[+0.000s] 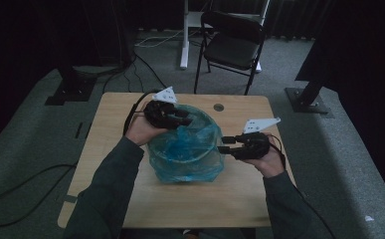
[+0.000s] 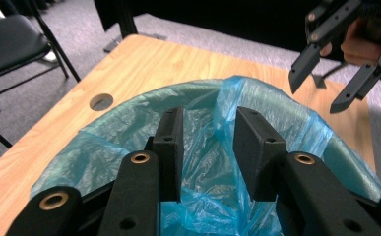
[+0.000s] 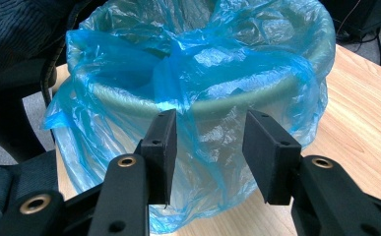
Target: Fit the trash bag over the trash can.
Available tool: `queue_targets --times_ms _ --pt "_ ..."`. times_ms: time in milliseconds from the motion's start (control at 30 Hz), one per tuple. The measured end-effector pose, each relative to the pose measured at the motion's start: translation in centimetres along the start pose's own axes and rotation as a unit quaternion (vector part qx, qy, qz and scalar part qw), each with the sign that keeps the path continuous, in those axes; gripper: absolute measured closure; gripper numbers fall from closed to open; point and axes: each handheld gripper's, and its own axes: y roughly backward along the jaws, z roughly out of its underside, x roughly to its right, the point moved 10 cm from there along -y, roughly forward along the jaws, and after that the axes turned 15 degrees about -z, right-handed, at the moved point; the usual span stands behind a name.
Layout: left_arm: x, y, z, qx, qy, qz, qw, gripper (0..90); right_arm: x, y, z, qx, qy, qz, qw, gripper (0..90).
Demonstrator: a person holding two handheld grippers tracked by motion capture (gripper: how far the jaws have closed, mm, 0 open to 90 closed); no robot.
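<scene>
Blue bag [image 1: 182, 149] lining a green bin [image 3: 212, 105] at the table [image 1: 230, 194] centre, left tongs [image 1: 184, 118] open over its far-left rim, right tongs [image 1: 224, 144] open beside its right wall, neither gripping; a one-sided tug would likely tip the light bin.

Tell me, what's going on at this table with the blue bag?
A person seated at a wooden table is fitting a blue plastic bag into a round bin, with a two-jaw gripper in each hand. The left gripper hovers over the bin's mouth, jaws open above the bag's loose folds. The right gripper waits open at the bin's side, gripping nothing.
</scene>
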Motion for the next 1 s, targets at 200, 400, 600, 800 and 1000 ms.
queue_targets --times_ms 200,400,600,800,1000 --pt "0.1 -1.3 0.7 -0.026 -0.011 0.005 0.9996 64.3 0.0 0.0 0.2 -0.002 -0.002 -0.001 1.0000 55.5" --pt "0.4 -1.9 1.0 -0.038 -0.016 0.013 0.9991 63.9 0.0 0.1 0.3 -0.002 -0.003 -0.001 1.0000 55.4" --pt "0.4 -2.7 1.6 -0.057 -0.027 0.009 0.9980 63.5 0.0 0.1 0.4 -0.001 -0.003 -0.001 1.0000 55.1" --pt "0.6 -3.2 1.7 -0.065 -0.035 0.003 0.9973 63.6 0.0 0.1 0.4 -0.001 -0.003 -0.001 1.0000 54.9" --pt "0.8 -3.8 2.3 -0.087 -0.050 -0.001 0.9949 63.6 0.0 0.2 0.4 -0.001 -0.002 -0.002 1.0000 54.8"
